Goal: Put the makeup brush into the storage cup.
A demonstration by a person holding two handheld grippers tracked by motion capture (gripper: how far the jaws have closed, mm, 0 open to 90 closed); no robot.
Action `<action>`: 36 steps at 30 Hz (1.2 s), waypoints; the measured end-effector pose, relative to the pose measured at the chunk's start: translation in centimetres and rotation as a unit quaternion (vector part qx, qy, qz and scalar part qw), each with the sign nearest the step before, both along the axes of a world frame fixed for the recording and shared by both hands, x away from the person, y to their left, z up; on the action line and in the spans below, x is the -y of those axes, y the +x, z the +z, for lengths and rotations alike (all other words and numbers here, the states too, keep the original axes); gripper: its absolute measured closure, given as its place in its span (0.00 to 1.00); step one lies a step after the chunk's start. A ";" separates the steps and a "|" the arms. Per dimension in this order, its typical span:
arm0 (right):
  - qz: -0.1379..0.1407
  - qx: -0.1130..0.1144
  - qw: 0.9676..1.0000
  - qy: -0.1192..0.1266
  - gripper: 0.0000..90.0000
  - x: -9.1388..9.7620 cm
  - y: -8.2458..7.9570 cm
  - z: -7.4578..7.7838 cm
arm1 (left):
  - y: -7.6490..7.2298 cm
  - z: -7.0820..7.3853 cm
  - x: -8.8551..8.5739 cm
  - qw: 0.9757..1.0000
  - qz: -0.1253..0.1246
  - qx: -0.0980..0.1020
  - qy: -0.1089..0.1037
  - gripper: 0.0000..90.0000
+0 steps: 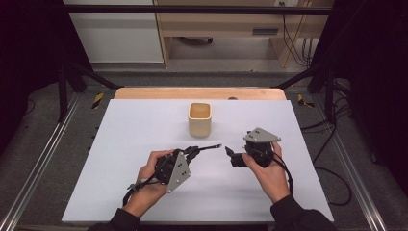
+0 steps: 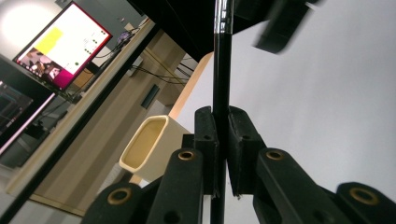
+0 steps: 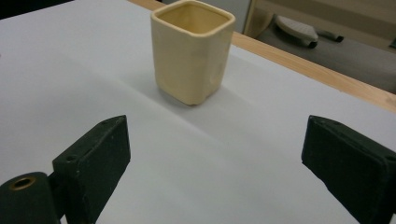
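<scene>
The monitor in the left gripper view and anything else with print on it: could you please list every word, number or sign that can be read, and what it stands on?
None can be read.
Monitor: coloured blocks, small marks and a picture inset, all too small and blurred to read.
Cream cup: plain, no print.
Black rod held in the left gripper: no marking to be made out.
Grey plates on the grippers: holes, no lettering.

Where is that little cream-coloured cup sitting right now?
In the high view the cream cup stands upright on the white table, toward its far edge near the middle, beyond both grippers and apart from them; the right gripper view faces it.
</scene>
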State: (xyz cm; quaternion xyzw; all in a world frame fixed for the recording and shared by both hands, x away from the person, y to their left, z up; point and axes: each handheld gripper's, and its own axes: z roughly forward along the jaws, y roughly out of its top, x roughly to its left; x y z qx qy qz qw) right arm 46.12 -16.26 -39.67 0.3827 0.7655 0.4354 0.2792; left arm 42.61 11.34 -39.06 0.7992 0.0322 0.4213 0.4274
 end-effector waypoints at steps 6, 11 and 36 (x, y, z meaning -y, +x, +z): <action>-0.009 0.036 0.999 0.018 0.09 0.7 -1.3 -2.4 | 0.9 0.6 0.1 0.998 0.022 -0.026 -0.044 0.93; -0.012 0.069 0.997 0.022 0.09 1.3 -1.7 -3.0 | 1.6 1.1 0.0 0.996 0.038 -0.042 -0.068 0.93; -0.048 0.093 0.992 0.073 0.06 5.3 -2.6 -6.2 | 3.9 3.3 0.9 0.984 0.064 -0.079 -0.145 0.93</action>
